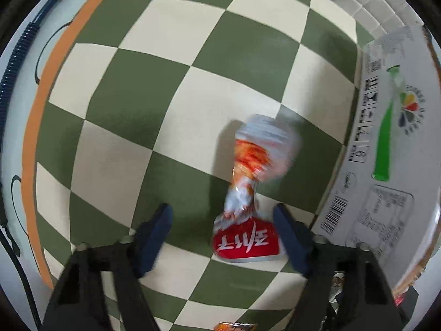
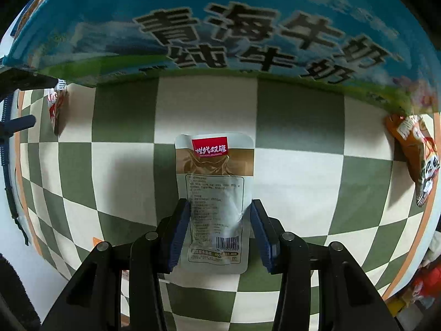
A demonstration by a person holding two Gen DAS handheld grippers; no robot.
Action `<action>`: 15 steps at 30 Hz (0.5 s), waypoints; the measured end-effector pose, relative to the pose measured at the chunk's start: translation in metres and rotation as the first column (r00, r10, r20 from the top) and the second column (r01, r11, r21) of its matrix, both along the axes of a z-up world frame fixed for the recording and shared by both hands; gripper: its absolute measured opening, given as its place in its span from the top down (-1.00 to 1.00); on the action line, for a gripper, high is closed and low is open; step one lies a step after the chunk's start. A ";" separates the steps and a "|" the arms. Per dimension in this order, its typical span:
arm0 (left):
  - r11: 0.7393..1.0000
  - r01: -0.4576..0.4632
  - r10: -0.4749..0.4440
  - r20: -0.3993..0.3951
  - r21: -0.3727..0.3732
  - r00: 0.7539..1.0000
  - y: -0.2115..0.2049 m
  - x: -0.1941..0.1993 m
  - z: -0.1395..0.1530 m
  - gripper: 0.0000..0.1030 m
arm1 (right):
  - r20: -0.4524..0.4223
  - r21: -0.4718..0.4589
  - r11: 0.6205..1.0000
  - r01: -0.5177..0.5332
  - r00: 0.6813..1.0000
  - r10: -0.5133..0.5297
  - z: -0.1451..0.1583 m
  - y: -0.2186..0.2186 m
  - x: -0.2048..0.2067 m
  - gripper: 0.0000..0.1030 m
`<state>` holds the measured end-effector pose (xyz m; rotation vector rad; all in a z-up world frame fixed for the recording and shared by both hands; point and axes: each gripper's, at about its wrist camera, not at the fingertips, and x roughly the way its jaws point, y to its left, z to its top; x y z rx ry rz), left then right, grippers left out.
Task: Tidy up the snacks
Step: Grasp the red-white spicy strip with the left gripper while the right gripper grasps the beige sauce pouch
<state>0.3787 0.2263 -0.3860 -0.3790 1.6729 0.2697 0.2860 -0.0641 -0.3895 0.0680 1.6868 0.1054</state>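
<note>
Left wrist view: snack packets, 2; one red-and-white packet, blurred, and one orange packet edge at the bottom border; printed carton, 1. Right wrist view: snack packets, 3; one silver pouch, one brown packet, one red-and-white packet partly hidden; blue milk carton, 1; checkered worktop, 1.

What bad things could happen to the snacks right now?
1. The red and white snack packet sits off-centre between the left tongs, close against the right-hand finger. It might slip out sideways or get crumpled.
2. The right tongs pinch the silver packet only by its side edges, so it could bend and drop.
3. The blue milk carton is very near; the packet might bump it.
</note>
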 end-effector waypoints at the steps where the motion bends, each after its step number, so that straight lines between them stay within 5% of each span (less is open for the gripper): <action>1: 1.000 0.006 -0.006 -0.007 0.002 1.000 0.000 0.001 -0.003 0.08 | 0.001 -0.001 1.000 -0.001 1.000 0.001 0.001 0.001 0.002 0.07; 7: 0.992 0.096 -0.097 0.014 0.087 0.995 -0.004 0.004 0.000 0.46 | -0.003 -0.007 1.000 -0.007 1.000 0.007 0.002 0.026 0.018 0.07; 15: 0.980 0.167 -0.172 0.040 0.107 0.984 -0.028 -0.033 0.004 0.58 | 0.001 -0.011 1.000 -0.021 1.000 0.021 0.002 0.043 0.017 0.07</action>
